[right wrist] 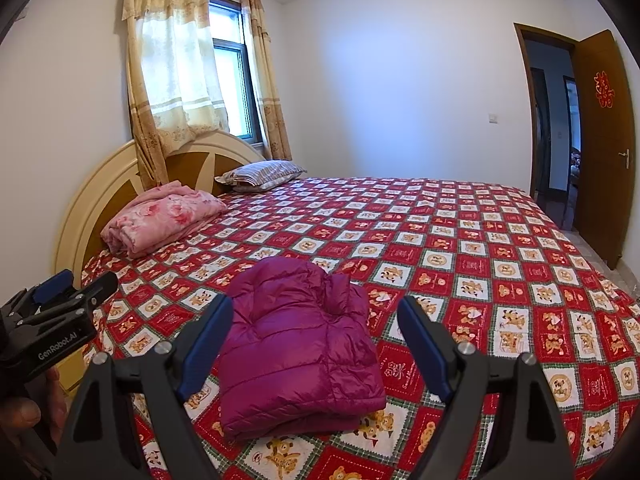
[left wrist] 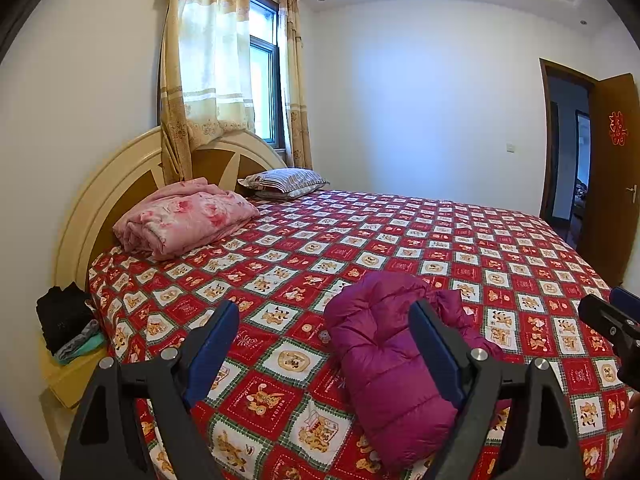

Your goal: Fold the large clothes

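Nearest the lens in the left wrist view, the left gripper (left wrist: 324, 316) has its two blue-padded fingers (left wrist: 212, 344) spread wide apart with nothing between them but the bedspread. The folded magenta down jacket (left wrist: 384, 364) lies on the red cartoon-check bedspread (left wrist: 460, 248) just ahead of this gripper and off to its right side; the right-hand finger overlaps the jacket in the picture, though whether it touches the fabric cannot be told.

In the right wrist view, the right gripper (right wrist: 316, 316) is likewise wide open and empty. The jacket sits straight in front of it, framed between the two fingers and lying flat on the bed near its front edge, in a compact folded bundle with a thicker bunched part at the far end. The pads are clear of it on either side.

Each gripper shows at the edge of the other's view: the right one at the far right of the left view (left wrist: 612, 320), the left one at the lower left of the right view (right wrist: 60, 308), with part of a hand (right wrist: 24, 412) beneath it.

Farther back, a folded pink floral quilt (left wrist: 184, 216) and a striped pillow (left wrist: 284, 182) lie against the arched headboard (left wrist: 108, 184). Dark folded clothes (left wrist: 64, 316) are stacked on the nightstand (left wrist: 76, 376) beside the bed.
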The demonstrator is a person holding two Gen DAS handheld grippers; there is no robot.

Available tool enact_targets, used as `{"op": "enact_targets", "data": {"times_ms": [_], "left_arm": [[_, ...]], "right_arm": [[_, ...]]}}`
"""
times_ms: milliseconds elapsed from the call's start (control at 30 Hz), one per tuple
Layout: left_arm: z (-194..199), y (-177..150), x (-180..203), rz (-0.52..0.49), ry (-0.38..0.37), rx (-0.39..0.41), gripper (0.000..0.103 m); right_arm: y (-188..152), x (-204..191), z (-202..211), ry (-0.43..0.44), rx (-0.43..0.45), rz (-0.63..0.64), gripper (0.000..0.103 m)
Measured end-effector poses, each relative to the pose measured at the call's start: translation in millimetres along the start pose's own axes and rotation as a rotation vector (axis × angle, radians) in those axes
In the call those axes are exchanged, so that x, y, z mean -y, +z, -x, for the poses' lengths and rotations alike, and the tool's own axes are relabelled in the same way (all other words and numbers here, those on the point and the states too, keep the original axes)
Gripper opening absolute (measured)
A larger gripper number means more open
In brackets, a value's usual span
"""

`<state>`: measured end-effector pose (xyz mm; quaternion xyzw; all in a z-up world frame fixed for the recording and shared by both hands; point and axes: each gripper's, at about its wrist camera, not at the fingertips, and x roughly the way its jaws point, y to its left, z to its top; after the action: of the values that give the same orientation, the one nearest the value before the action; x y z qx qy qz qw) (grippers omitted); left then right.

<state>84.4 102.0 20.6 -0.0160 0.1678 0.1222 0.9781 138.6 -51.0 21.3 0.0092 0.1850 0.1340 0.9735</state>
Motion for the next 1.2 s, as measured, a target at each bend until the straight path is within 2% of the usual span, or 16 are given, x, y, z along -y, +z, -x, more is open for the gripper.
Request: {"op": "enact_targets", "data": {"times_ms": [700,1200], "left_arm": [[-4.4,-5.9,-4.7,-0.021,-0.024,-0.04,0.087],[-12.7,-8.5,1.0,-0.063,0.001,-0.066,0.087]], "right_arm": [[-1.6,-2.9,1.9,0.004,0.001,0.0,0.086],[-2.1,-13.7,-1.6,0.012,-0.01,0.003,0.086]]}}
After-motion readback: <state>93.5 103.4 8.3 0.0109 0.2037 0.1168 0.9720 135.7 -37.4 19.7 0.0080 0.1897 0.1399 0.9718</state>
